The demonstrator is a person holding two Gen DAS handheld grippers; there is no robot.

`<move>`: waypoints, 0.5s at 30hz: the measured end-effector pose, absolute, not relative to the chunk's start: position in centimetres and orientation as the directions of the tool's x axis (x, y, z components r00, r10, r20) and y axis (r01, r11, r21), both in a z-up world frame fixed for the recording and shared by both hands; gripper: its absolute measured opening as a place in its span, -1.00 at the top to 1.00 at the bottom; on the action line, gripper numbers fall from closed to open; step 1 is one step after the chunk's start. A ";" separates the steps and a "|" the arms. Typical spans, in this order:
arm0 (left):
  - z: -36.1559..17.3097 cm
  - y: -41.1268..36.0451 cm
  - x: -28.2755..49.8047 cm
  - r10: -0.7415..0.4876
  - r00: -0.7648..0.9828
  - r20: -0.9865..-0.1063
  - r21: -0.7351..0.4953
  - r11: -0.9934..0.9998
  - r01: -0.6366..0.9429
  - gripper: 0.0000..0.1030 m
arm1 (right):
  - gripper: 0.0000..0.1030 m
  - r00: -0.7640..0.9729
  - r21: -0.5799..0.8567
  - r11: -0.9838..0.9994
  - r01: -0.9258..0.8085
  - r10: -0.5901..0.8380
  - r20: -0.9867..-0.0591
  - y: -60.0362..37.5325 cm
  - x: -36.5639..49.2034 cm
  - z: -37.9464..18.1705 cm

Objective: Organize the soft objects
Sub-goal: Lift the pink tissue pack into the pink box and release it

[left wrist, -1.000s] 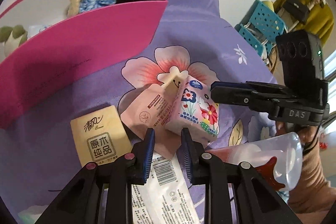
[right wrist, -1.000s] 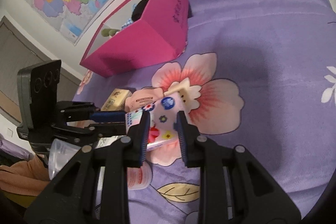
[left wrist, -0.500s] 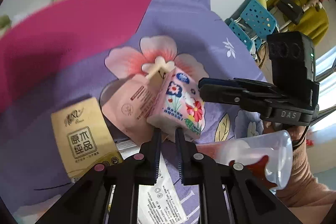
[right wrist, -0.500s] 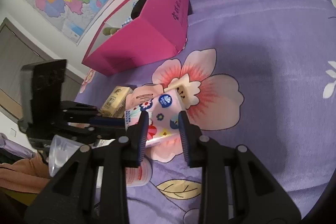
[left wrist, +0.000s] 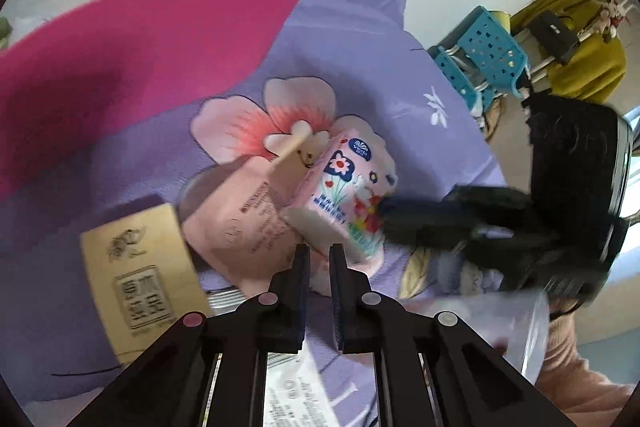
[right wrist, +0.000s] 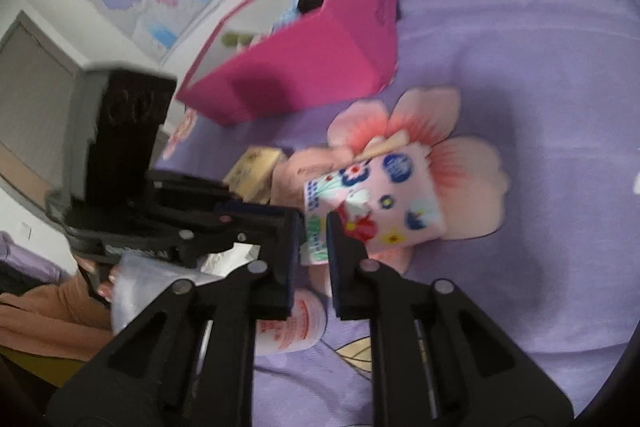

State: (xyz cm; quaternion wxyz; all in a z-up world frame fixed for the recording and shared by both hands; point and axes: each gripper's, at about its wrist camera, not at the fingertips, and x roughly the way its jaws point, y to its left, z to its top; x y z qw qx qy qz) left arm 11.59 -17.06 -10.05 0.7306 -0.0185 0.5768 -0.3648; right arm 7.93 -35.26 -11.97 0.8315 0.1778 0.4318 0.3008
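Ur left gripper [left wrist: 319, 259] is pinched fully closed w/ nothing between the fingers, tips just short of the floral tissue pack [left wrist: 347, 187]. Right gripper [right wrist: 313, 227] jaws are closing on that pack's near edge; can't tell if the pads press it yet. Pack sits on the purple bedsheet [right wrist: 540, 67], leaning on a pink pouch [left wrist: 244, 223], pink box [left wrist: 140, 59] behind.

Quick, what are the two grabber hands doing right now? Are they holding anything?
Left gripper: shut, with nothing visible between its fingers.
Right gripper: jaws closing around a corner of the flowery tissue pack.
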 end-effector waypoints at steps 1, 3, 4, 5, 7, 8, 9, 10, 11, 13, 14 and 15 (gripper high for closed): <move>-10.0 -17.0 11.6 -0.551 0.073 -0.832 -0.442 0.736 0.512 0.84 | 0.40 0.466 0.559 0.761 -0.331 0.646 -0.604 -36.1 8.0 -11.8; -10.0 -16.9 11.6 -0.545 0.079 -0.835 -0.431 0.737 0.520 0.76 | 0.06 0.525 0.533 0.802 -0.268 0.586 -0.617 -37.9 8.3 -11.6; -10.1 -17.0 11.7 -0.540 0.080 -0.838 -0.428 0.741 0.518 0.75 | 0.03 0.537 0.536 0.807 -0.247 0.574 -0.618 -38.4 8.4 -11.7; -10.2 -17.1 11.7 -0.541 0.079 -0.838 -0.429 0.741 0.517 0.73 | 0.03 0.533 0.546 0.802 -0.242 0.580 -0.616 -38.8 8.7 -11.8; -10.3 -17.4 11.8 -0.539 0.074 -0.839 -0.433 0.744 0.509 0.71 | 0.03 0.512 0.554 0.796 -0.244 0.591 -0.624 -38.7 9.1 -12.3; -10.4 -17.5 11.8 -0.539 0.072 -0.839 -0.434 0.744 0.508 0.71 | 0.03 0.491 0.541 0.803 -0.249 0.586 -0.644 -38.2 9.4 -12.8; -10.4 -17.5 11.9 -0.538 0.073 -0.840 -0.432 0.744 0.509 0.71 | 0.03 0.481 0.535 0.808 -0.246 0.581 -0.656 -37.9 9.6 -13.0; -10.4 -17.7 11.9 -0.535 0.072 -0.842 -0.430 0.746 0.509 0.71 | 0.03 0.460 0.542 0.803 -0.247 0.589 -0.664 -37.6 9.8 -13.4; -10.4 -17.9 12.0 -0.532 0.073 -0.844 -0.428 0.747 0.509 0.71 | 0.03 0.448 0.544 0.801 -0.249 0.593 -0.669 -37.3 9.8 -13.7; -10.3 -18.0 12.0 -0.529 0.074 -0.846 -0.425 0.751 0.505 0.72 | 0.04 0.456 0.529 0.809 -0.258 0.584 -0.672 -37.1 9.7 -13.6; -10.3 -17.9 12.1 -0.530 0.075 -0.845 -0.428 0.752 0.501 0.74 | 0.05 0.458 0.527 0.810 -0.255 0.582 -0.672 -37.1 9.6 -13.5; -10.2 -17.9 12.2 -0.532 0.082 -0.843 -0.428 0.753 0.499 0.75 | 0.07 0.461 0.530 0.810 -0.251 0.581 -0.671 -37.1 9.6 -13.4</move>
